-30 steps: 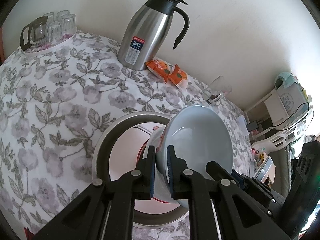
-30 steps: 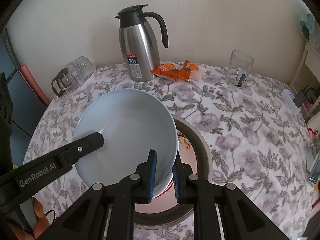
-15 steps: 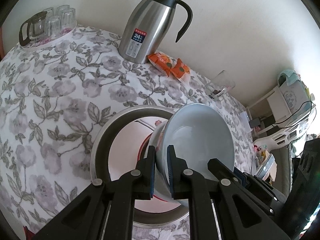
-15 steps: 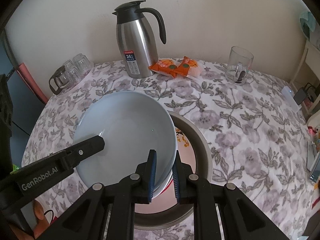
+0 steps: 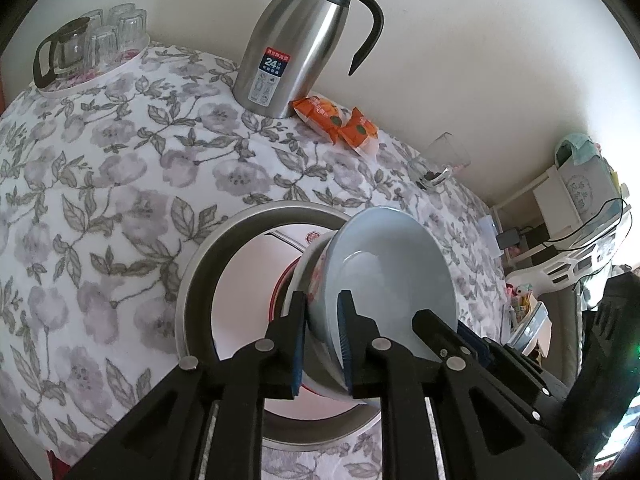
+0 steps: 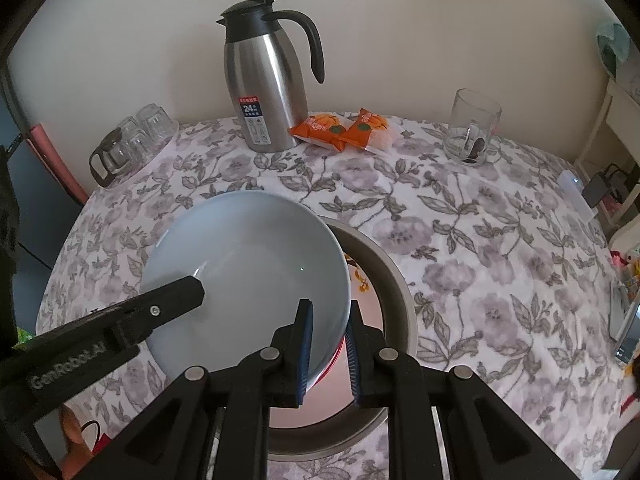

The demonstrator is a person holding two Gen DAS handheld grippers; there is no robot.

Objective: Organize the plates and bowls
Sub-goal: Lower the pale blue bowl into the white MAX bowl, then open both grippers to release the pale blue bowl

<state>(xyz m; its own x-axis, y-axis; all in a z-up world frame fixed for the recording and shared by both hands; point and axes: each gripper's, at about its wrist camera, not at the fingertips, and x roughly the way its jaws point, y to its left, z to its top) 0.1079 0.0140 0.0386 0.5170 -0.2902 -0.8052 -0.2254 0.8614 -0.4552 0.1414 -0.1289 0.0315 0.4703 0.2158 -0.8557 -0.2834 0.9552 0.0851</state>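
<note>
Both grippers on one bowl

The blue bowl (image 6: 248,276) sat tilted over the metal basin (image 5: 200,280) on the table (image 5: 100,168). The left gripper (image 5: 322,332) was easing open with the bowl's rim between its jaws; the right gripper (image 6: 328,340) pinched the opposite rim.

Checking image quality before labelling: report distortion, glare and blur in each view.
Left wrist: strong fisheye bend, dark corners, tablecloth bulging; daylight washes out the right edge. Right wrist: same bend, sharp overall; a small glint on the blue bowl, soft reflections on the steel jug.
</note>
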